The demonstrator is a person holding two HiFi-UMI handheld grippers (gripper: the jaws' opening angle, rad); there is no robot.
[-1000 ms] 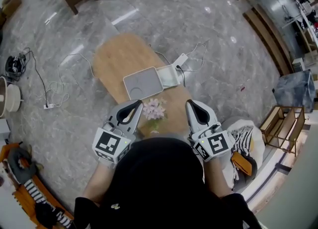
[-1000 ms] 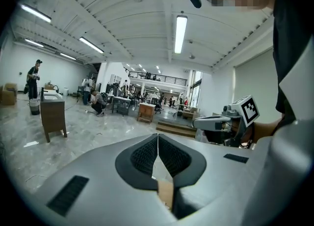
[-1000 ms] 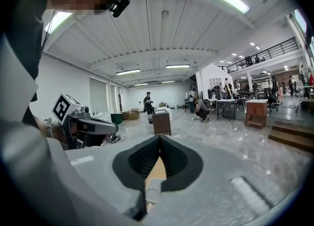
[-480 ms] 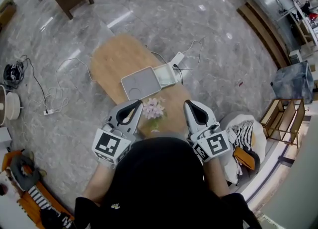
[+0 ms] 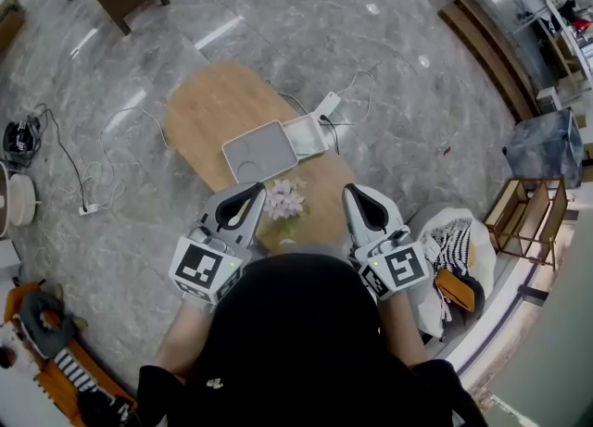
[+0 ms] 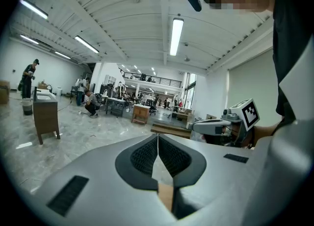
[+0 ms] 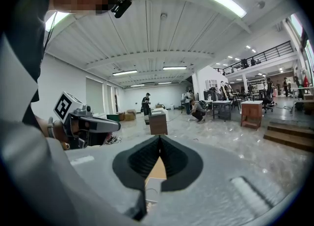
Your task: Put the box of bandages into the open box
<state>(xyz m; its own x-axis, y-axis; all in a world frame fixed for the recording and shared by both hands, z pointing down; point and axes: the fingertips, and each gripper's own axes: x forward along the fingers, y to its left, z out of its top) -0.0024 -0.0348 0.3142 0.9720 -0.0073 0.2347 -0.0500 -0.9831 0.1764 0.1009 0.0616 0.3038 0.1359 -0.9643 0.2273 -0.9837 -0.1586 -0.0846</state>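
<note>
**Desk**: oval, wood top, standing on a grey marble floor.

**Grey box**: flat, square, rounded corners, at the middle of the desk.

**White open box**: smaller, touching the grey box's right side, toward the desk's right edge. Any print is too small to read, so I cannot tell which of the two is the bandage box.

**Flowers**: pink cluster at the near edge, between the two tools.

**Plug block**: white, at the far right edge, just beyond the white open box. Its cable runs off onto the floor.

**Left tool**: over the near-left edge, jaws closed tip to tip, nothing held.

**Right tool**: over the near-right edge, jaws closed, nothing held. Both tools are apart from the boxes.
</note>
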